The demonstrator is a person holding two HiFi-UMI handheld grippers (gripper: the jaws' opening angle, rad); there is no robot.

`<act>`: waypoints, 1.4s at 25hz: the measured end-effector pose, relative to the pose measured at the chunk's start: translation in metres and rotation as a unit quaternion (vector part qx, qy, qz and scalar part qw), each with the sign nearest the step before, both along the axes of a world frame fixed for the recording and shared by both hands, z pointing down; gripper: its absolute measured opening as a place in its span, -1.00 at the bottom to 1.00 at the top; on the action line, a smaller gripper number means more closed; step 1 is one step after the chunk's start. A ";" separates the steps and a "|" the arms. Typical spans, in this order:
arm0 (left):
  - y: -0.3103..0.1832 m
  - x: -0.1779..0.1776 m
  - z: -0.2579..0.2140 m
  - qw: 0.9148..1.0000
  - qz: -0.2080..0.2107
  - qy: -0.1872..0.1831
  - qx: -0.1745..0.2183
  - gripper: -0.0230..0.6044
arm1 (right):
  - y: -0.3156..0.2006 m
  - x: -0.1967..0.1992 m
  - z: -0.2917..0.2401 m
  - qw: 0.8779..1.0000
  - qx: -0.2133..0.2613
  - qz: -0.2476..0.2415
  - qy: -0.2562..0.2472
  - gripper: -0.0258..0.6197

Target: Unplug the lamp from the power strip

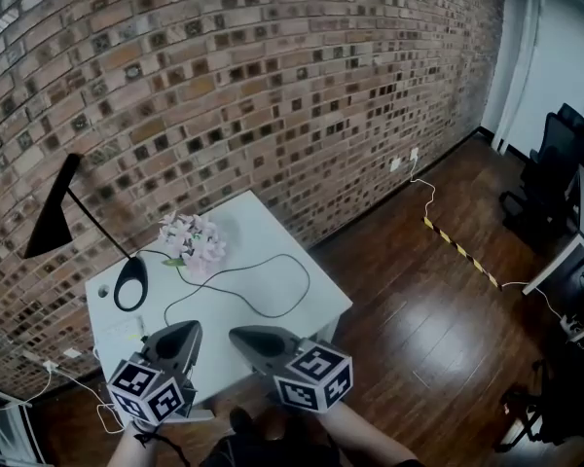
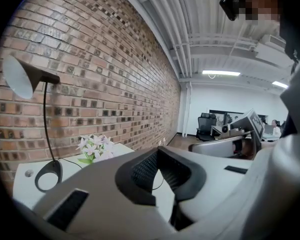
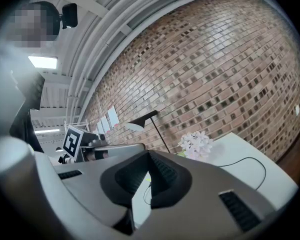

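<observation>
A black lamp (image 1: pixel 130 282) with a cone shade (image 1: pixel 51 224) stands at the left of the white table (image 1: pixel 263 224). Its black cord (image 1: pixel 290 300) loops across the tabletop and runs back toward a pale flat object (image 1: pixel 125 331) near the front left edge, which is too faint to make out. My left gripper (image 1: pixel 187 331) and right gripper (image 1: pixel 238 337) hover side by side over the table's front edge, both shut and empty. The lamp (image 2: pixel 48 171) shows in the left gripper view beyond the shut left gripper (image 2: pixel 157 151). The lamp's shade (image 3: pixel 140 120) shows past the shut right gripper (image 3: pixel 149 154).
A bunch of pale pink flowers (image 1: pixel 193 241) lies on the table beside the lamp base. A brick wall (image 1: pixel 273 86) runs behind the table. A white cable and a striped strip (image 1: pixel 457 246) cross the wooden floor at right, near office chairs (image 1: pixel 555 154).
</observation>
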State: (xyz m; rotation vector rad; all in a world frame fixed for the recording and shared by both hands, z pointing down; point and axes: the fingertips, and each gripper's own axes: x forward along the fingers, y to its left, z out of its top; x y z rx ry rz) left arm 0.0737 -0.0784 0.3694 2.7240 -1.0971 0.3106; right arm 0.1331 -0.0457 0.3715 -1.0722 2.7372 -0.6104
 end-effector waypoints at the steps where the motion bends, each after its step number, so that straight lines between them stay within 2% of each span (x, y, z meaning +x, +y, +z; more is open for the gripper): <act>1: 0.000 0.006 0.000 1.000 0.008 -0.002 0.001 -0.85 | -0.001 0.007 -0.001 1.000 0.006 0.014 0.001 -0.92; 6: -0.003 0.036 -0.003 0.999 0.039 -0.006 0.009 -0.85 | -0.002 0.043 -0.004 0.998 0.016 0.068 -0.001 -0.92; 10: -0.002 0.070 0.005 0.997 0.078 0.007 -0.008 -0.85 | 0.010 0.074 -0.001 0.994 0.005 0.106 0.003 -0.92; 18: -0.011 0.127 0.013 0.987 0.158 0.025 -0.026 -0.85 | 0.009 0.123 -0.003 0.982 -0.011 0.186 0.020 -0.92; 22: -0.023 0.132 0.017 0.983 0.174 0.035 -0.037 -0.85 | -0.003 0.125 -0.004 0.979 -0.014 0.202 0.033 -0.92; 27: -0.049 0.125 0.020 0.982 0.171 0.058 -0.058 -0.85 | -0.026 0.118 -0.009 0.977 -0.015 0.204 0.055 -0.92; 31: -0.074 0.120 0.020 0.982 0.169 0.064 -0.055 -0.85 | -0.047 0.107 -0.010 0.979 -0.022 0.196 0.056 -0.92; 35: -0.089 0.124 0.022 0.979 0.183 0.075 -0.057 -0.85 | -0.064 0.102 -0.006 0.976 -0.031 0.203 0.076 -0.92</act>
